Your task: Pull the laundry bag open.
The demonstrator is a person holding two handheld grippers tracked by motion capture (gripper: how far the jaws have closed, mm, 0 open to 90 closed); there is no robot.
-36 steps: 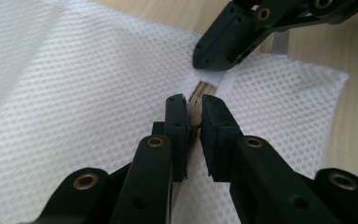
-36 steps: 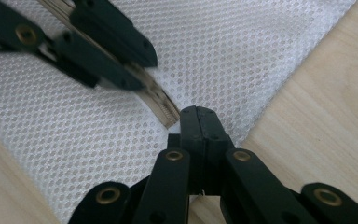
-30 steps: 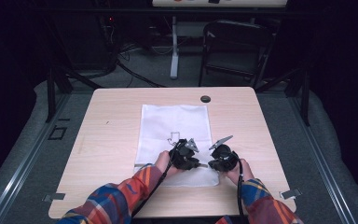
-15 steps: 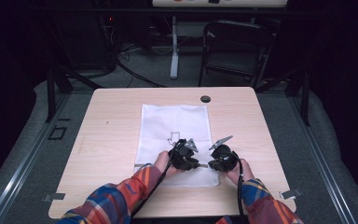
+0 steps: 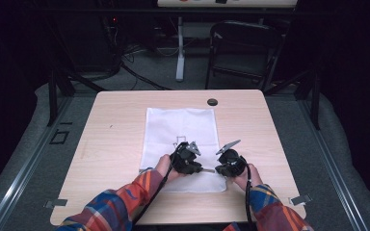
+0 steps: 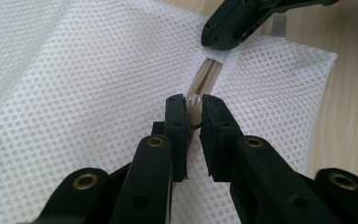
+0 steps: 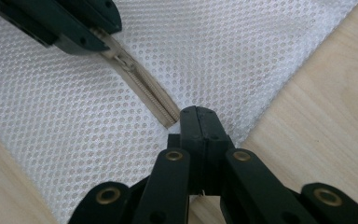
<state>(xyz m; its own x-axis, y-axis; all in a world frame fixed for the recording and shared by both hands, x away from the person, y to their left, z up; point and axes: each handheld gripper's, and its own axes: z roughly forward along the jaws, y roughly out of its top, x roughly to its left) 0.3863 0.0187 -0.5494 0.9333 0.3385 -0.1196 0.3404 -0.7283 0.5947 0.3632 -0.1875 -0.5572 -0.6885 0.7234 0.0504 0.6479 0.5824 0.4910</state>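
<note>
**Two grippers work a mesh bag's zipper on a wooden table**

A white mesh bag (image 5: 180, 139) lies flat mid-table on a pale wood table (image 5: 111, 144) with a dark grommet (image 5: 212, 102) near its far edge. Dark floor, cables and a folding chair (image 5: 243, 50) lie beyond. The left gripper (image 6: 194, 112) is clamped on the beige zipper pull (image 6: 195, 108). The right gripper (image 7: 198, 122) pinches the mesh at the zipper's (image 7: 144, 93) end.

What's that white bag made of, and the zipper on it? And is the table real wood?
The white bag looks like a synthetic mesh fabric: it is covered in small, even holes and has a slight sheen. Its zipper has beige tape and fine matching teeth, probably plastic or nylon. The table shows pale wood grain with a smooth matt surface; it may be laminate and not solid wood.
</note>
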